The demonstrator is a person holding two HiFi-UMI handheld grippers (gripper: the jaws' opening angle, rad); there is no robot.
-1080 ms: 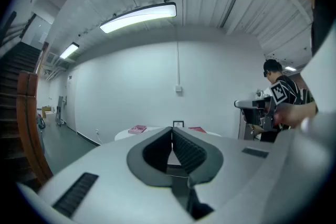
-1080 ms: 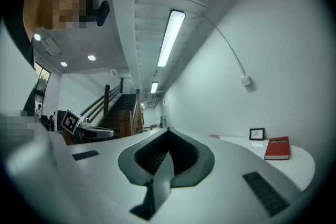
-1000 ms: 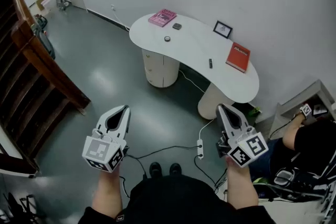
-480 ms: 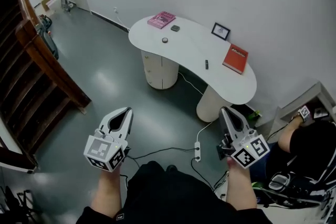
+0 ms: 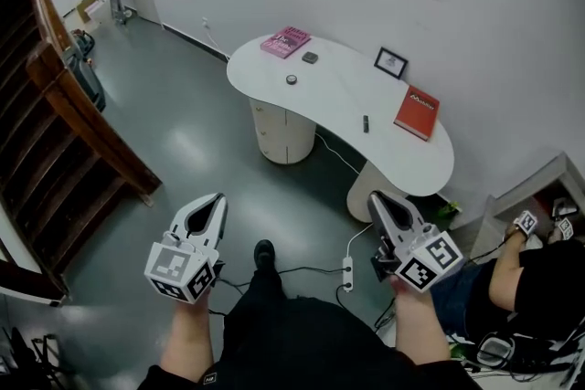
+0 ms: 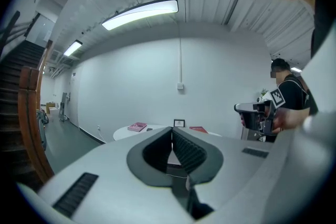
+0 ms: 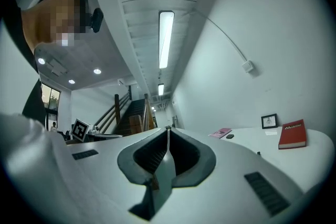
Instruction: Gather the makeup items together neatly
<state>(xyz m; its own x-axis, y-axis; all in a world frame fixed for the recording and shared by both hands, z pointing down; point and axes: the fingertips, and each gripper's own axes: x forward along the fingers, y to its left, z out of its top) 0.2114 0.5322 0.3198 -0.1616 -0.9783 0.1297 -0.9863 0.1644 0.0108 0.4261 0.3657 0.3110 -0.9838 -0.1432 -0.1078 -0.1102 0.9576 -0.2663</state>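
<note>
Makeup items lie spread out on the white kidney-shaped table, well ahead of me and well apart from both tools. The one I've marked is a small round compact near the end of the table where the pink book lies. A small dark case sits just beyond it, closer to the wall. A slim dark stick lies alone further along the top, between the compact and the red book. A small framed picture stands at the back edge by the wall.

From the head view I hold both tools low over the grey floor, pointing toward the table. The left gripper has its jaws pressed together at the tips, with nothing between the ribbed pads; its own view confirms this, and past the closed tips I can make out the table top and the pink book. The right gripper is likewise closed and empty, its pads meeting along a thin line. In the right gripper view the red book, the frame and the little dark case show off to the right on the table top.

A white power strip and dark cables lie on the floor between the tools. A wooden staircase rises on my left. Another person sits at the far right.
</note>
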